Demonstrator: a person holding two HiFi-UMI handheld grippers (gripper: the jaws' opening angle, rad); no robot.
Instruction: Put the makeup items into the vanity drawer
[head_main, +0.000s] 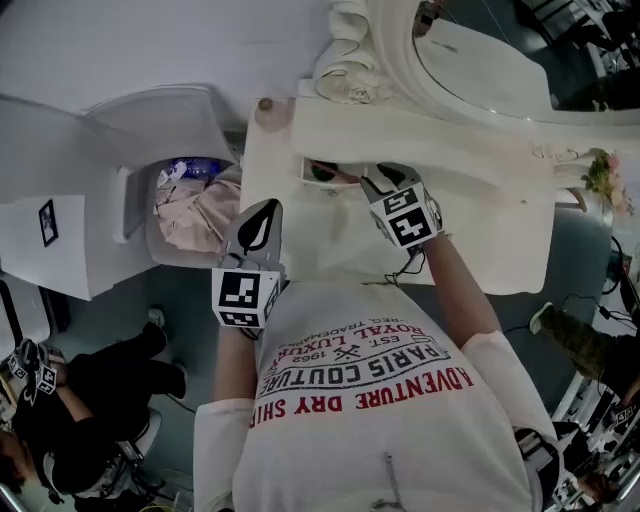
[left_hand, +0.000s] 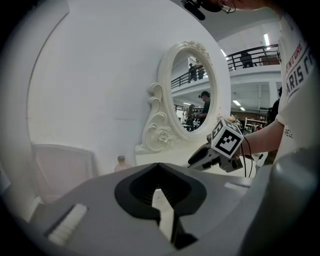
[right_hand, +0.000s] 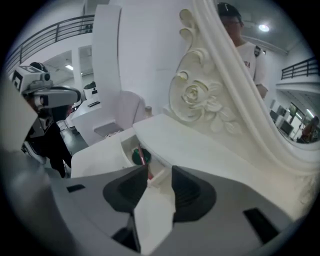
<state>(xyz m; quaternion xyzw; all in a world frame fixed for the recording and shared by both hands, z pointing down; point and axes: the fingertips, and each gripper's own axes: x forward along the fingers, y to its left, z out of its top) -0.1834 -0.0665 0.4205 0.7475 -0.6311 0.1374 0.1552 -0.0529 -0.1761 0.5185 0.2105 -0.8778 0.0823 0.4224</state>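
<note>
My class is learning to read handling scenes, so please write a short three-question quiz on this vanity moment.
1. True or false: the right gripper is clamped on a makeup item.
2. The vanity drawer is: A shut; B open with items inside; C open and empty.
3. In the head view, what stands at the back left corner of the vanity top?
Key: 1 false, its jaws stand apart with nothing between them. 2 B. 3 a small bottle.
</note>
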